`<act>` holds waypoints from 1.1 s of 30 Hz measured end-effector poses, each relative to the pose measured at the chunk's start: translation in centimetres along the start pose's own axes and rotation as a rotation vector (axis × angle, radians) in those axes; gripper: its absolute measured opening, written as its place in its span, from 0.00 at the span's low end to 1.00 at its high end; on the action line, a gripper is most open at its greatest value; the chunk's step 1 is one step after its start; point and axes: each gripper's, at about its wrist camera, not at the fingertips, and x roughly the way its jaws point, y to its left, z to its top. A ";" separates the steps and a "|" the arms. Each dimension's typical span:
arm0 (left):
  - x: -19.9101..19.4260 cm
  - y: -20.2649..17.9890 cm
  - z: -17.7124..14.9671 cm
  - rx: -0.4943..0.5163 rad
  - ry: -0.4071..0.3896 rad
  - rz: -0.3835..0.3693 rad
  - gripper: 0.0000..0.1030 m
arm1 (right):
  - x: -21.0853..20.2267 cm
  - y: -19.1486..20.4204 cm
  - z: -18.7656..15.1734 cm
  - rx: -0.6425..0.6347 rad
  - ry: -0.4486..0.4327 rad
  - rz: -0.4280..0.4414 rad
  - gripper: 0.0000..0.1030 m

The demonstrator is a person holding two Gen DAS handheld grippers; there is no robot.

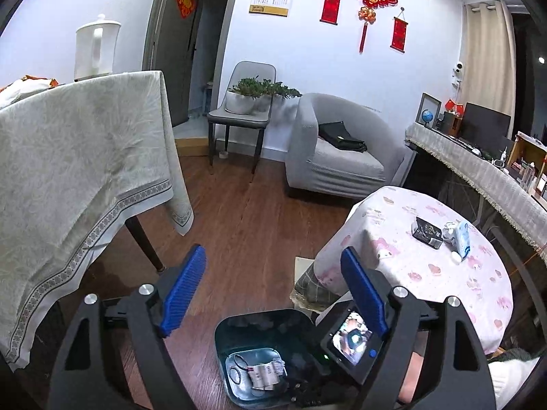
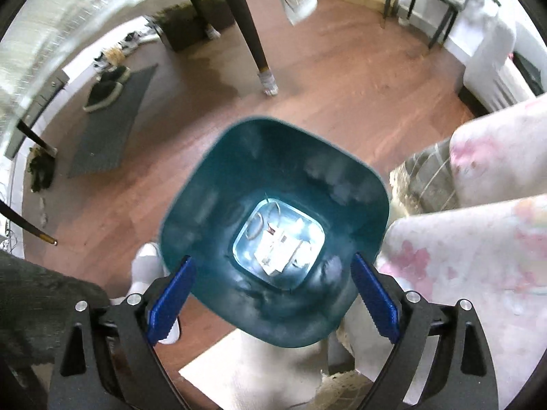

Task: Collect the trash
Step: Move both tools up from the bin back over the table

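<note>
Left gripper [image 1: 273,287]: jaws wide, nothing between the blue pads [image 1: 184,294]. It hangs above the wood floor [image 1: 246,212], aimed across the room.

Right gripper [image 2: 273,299]: jaws wide, empty, pointing steeply down into the bin [image 2: 205,184].

Bin: teal, open-topped, standing on the floor just beside the small table [image 1: 427,266] with the pink-print cloth. Crumpled white paper [image 2: 280,253] lies at the bottom, with two thin rings [image 2: 256,227] next to it.

On the small table: a dark packet [image 1: 427,232] and a pale blue wrapper [image 1: 463,239], close together, well apart from the bin.

A socked foot [image 2: 145,270] stands by the bin's left rim in the right wrist view.
</note>
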 end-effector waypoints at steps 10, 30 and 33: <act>0.7 -1.1 1.0 -0.028 -0.026 -0.006 0.81 | -8.0 0.0 0.7 -0.004 -0.205 0.032 0.90; 4.0 -6.7 0.9 -0.006 0.008 -0.111 0.81 | -18.4 -9.0 -1.8 0.107 -0.410 -0.123 0.82; 4.7 -8.0 0.7 0.010 0.023 -0.128 0.81 | -19.7 -10.9 -2.7 0.142 -0.429 -0.146 0.82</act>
